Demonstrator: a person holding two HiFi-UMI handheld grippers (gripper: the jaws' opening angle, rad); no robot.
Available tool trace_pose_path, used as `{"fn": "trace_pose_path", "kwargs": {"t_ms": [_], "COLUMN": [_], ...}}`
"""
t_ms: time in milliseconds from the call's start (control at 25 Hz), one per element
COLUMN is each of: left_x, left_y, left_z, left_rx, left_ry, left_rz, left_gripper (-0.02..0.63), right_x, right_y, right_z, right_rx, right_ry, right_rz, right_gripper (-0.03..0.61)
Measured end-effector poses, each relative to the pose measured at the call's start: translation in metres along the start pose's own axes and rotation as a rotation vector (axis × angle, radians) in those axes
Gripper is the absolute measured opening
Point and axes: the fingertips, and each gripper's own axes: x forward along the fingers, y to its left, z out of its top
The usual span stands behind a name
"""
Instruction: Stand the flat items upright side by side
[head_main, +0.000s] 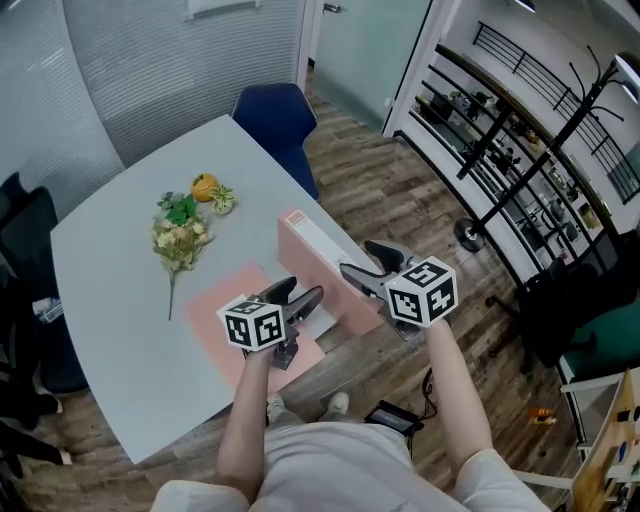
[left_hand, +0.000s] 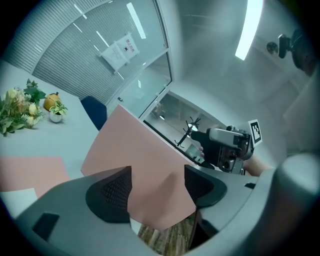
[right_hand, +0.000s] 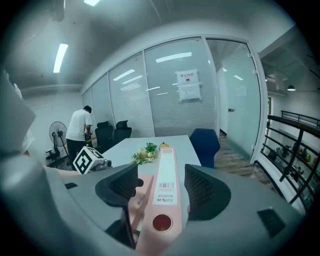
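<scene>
At table's (head_main: 120, 260) near edge, pink lever-arch binder (head_main: 320, 262) stands upright; second pink binder (head_main: 207, 302) lies flat. Right gripper (head_main: 358, 257) jaws spread astride the upright spine; left gripper (head_main: 305, 290) jaws spread, facing its cover.

Count: pink file items 2, i.e. standing binder (head_main: 318, 262) x1, flat folder (head_main: 225, 312) x1
flower bunch (head_main: 178, 238) x1
orange fruit (head_main: 204, 187) x1
small potted plant (head_main: 222, 200) x1
blue chair (head_main: 275, 115) x1
counter (head_main: 120, 300) x1
tongs x2: left tongs (head_main: 305, 290), right tongs (head_main: 358, 256)
far back: person (right_hand: 79, 127) x1, floor fan (right_hand: 56, 134) x1
</scene>
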Motion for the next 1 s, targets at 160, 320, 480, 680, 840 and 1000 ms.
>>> {"fn": "trace_pose_path", "kwargs": {"t_ms": [160,320,480,680,840,1000], "left_x": [-0.003,-0.004,0.0,0.012,0.016,0.022], "left_y": [0.006,0.018,0.027,0.033,0.035,0.034], "left_z": [0.003,0.003,0.005,-0.002,-0.002,-0.004], "left_rx": [0.008,-0.01,-0.028,-0.057,-0.081,-0.095], "left_ry": [0.012,0.016,0.017,0.037,0.034,0.042], "left_rz": [-0.033,-0.054,-0.062,-0.085,-0.095,-0.11], "left_gripper": [0.318,0.318,0.318,0.318,0.318,0.318], "right_x": [0.031,0.061,0.083,0.106,0.118,0.125], "right_y": [-0.001,-0.002,-0.003,-0.005,-0.007,-0.01], "right_z": [0.009,0.013,0.012,0.005,0.0,-0.002], "right_rx": [-0.034,-0.049,-0.032,-0.012,-0.037,-0.054], "right_ry": [0.072,0.142,0.193,0.259,0.322,0.381], "right_rz": [-0.011,-0.023,-0.023,-0.018,-0.02,-0.01], "right_gripper": [0.295,0.295,0.295,0.295,0.296,0.301]}}
